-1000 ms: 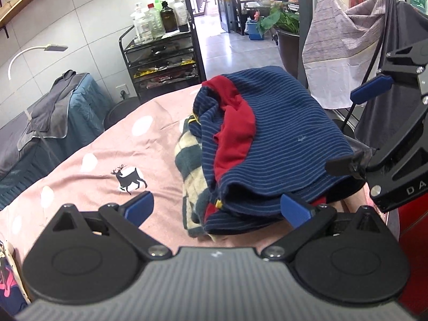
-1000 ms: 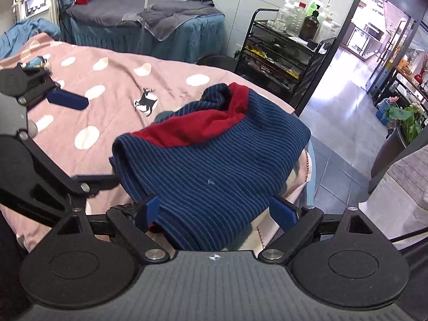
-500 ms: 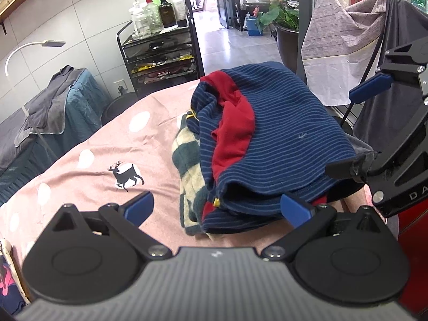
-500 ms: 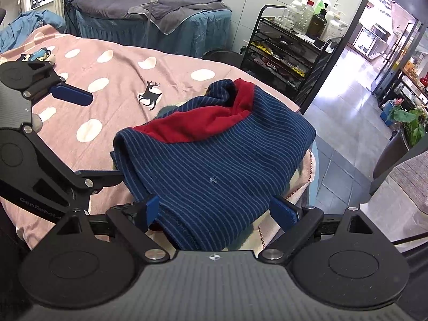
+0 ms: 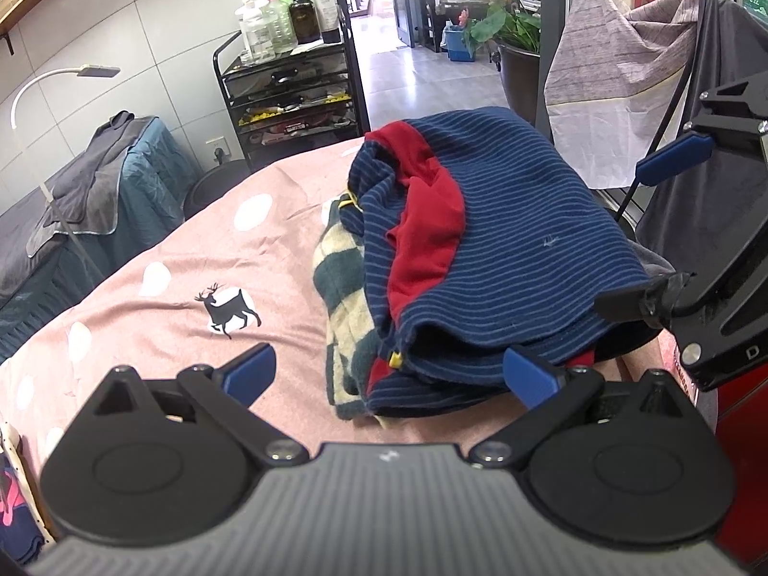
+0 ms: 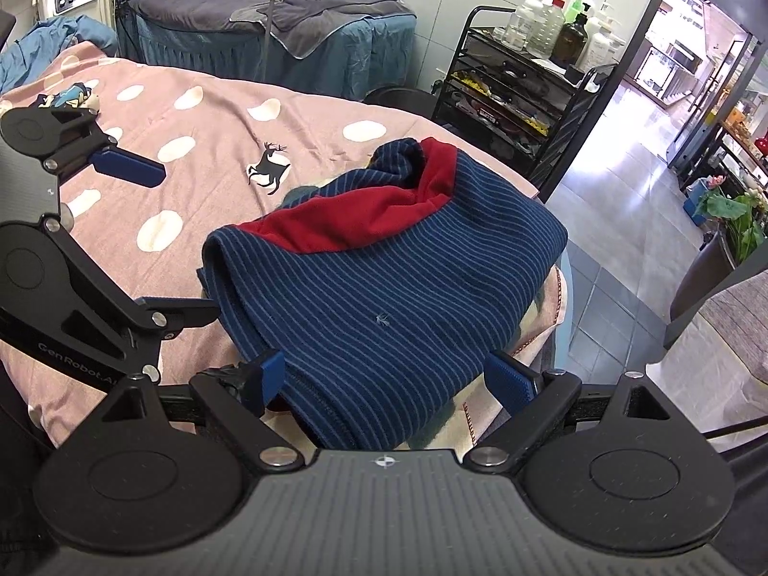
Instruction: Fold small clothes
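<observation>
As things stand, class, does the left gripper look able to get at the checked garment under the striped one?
Probably yes. The left gripper is open, and the checked garment sticks out bare on its side of the navy striped garment, with only pink sheet between.

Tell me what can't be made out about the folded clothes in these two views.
- Checked garment: mostly buried under the navy striped top; the right wrist view shows only slivers.
- Top's near edge: hidden behind the right gripper body in the right wrist view.
- Yellow tags: too small to read.
</observation>
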### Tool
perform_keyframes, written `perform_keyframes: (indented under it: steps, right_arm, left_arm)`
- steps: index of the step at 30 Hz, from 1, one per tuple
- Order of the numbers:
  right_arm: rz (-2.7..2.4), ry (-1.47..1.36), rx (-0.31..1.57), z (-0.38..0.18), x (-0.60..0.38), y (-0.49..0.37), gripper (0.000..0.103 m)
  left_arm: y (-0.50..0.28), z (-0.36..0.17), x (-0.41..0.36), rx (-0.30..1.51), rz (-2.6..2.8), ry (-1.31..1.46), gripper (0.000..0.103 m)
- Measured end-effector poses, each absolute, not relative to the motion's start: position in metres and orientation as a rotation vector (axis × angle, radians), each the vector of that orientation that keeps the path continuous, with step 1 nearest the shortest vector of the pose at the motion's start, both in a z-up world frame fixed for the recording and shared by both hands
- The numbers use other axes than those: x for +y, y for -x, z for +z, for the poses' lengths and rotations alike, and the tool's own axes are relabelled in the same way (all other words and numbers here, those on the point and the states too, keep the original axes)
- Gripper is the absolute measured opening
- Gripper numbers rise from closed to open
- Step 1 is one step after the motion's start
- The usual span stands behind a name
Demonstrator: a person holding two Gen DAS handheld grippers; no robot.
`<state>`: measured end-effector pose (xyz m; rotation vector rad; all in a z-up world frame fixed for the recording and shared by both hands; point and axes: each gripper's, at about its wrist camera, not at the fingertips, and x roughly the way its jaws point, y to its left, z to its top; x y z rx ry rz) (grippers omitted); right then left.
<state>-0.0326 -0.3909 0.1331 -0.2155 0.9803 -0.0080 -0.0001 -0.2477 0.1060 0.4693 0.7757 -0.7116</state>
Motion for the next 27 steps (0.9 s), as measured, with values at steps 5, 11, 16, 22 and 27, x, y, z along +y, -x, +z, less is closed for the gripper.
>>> perform_keyframes:
  steps: [5, 11, 16, 22, 27]
  right_arm:
    - [-0.007, 0.218, 0.982, 0.1332, -0.3901, 0.0326, 0.103]
    - [-0.008, 0.221, 0.983, 0.1332, -0.3897, 0.0327, 0.103]
    - [-0.010, 0.220, 0.983, 0.1331, -0.3896, 0.0327, 0.103]
    - [-0.012, 0.218, 0.979, 0.1321, -0.3892, 0.0344, 0.103]
    - [-0.013, 0.217, 0.981, 0.1323, -0.3895, 0.0344, 0.103]
  left_arm:
    - [0.0000, 0.1061, -0.2479, 0.776, -0.711, -0.470, 0.103]
    - [0.0003, 0.1066, -0.2476, 0.772, -0.713, -0.472, 0.103]
    - [0.0007, 0.1083, -0.2460, 0.755, -0.728, -0.458, 0.103]
    - [0.0033, 0.1087, -0.2445, 0.728, -0.743, -0.452, 0.103]
    - [0.0046, 0.1087, -0.2450, 0.732, -0.734, -0.460, 0.103]
